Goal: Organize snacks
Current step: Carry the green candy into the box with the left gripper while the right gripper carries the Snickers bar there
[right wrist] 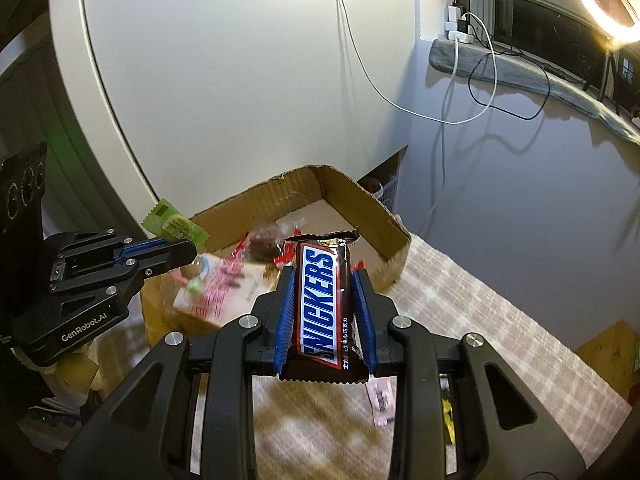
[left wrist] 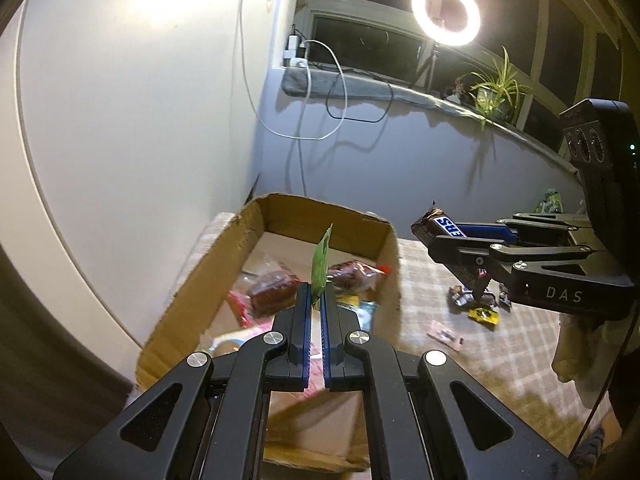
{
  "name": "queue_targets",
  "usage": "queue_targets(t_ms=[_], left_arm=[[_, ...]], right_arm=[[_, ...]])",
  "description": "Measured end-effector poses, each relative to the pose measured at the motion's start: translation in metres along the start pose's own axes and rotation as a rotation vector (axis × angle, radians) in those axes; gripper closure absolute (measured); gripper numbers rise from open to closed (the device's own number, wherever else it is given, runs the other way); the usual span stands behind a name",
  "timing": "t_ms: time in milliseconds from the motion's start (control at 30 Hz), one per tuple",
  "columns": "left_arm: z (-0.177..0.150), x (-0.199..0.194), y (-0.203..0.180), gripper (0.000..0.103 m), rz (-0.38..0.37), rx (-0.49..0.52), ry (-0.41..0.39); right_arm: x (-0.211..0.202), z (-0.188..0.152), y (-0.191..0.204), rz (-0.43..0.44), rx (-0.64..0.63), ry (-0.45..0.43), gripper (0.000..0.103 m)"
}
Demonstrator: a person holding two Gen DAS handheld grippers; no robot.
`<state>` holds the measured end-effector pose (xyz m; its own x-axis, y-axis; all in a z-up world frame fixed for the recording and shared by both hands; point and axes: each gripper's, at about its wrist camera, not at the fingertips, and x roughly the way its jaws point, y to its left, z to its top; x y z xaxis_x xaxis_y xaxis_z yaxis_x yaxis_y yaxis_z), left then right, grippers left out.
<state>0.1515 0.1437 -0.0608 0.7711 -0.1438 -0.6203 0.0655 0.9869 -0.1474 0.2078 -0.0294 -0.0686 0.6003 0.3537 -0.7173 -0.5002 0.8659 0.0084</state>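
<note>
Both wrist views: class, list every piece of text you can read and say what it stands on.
"SNICKERS": brown chocolate bar wrapper in the right gripper.
"GenRobot.AI": black left gripper body.
"DAS": black right gripper body, in the left view.
Small white print beside the SNICKERS logo: unreadable.
Thin green snack packet, pink-printed packet: blurred.

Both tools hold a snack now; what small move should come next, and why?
Probably open the left tool: its green packet already hangs over the cardboard box, where other snacks lie. The right tool, gripping the Snickers bar, looks short of the box.
</note>
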Motion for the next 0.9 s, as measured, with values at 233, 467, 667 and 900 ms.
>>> queue_targets(t_ms=[233, 467, 667, 900], left_arm=[[0.008, 0.012, 0.013, 0.1, 0.017, -0.007, 0.004], [0.012, 0.024, 0.022, 0.1, 0.025, -0.016, 0.024], [0.017, 0.031, 0.026, 0.1, 0.031, -0.021, 0.03], [0.021, 0.036, 0.03, 0.1, 0.046, -0.025, 0.034]], right_arm=[[0.03, 0.016, 0.001, 0.004, 0.005, 0.019, 0.074], [0.059, 0.029, -0.001, 0.012, 0.023, 0.041, 0.074], [0.079, 0.039, -0.001, 0.013, 0.025, 0.058, 0.074], [0.093, 0.043, -0.001, 0.015, 0.024, 0.075, 0.074]])
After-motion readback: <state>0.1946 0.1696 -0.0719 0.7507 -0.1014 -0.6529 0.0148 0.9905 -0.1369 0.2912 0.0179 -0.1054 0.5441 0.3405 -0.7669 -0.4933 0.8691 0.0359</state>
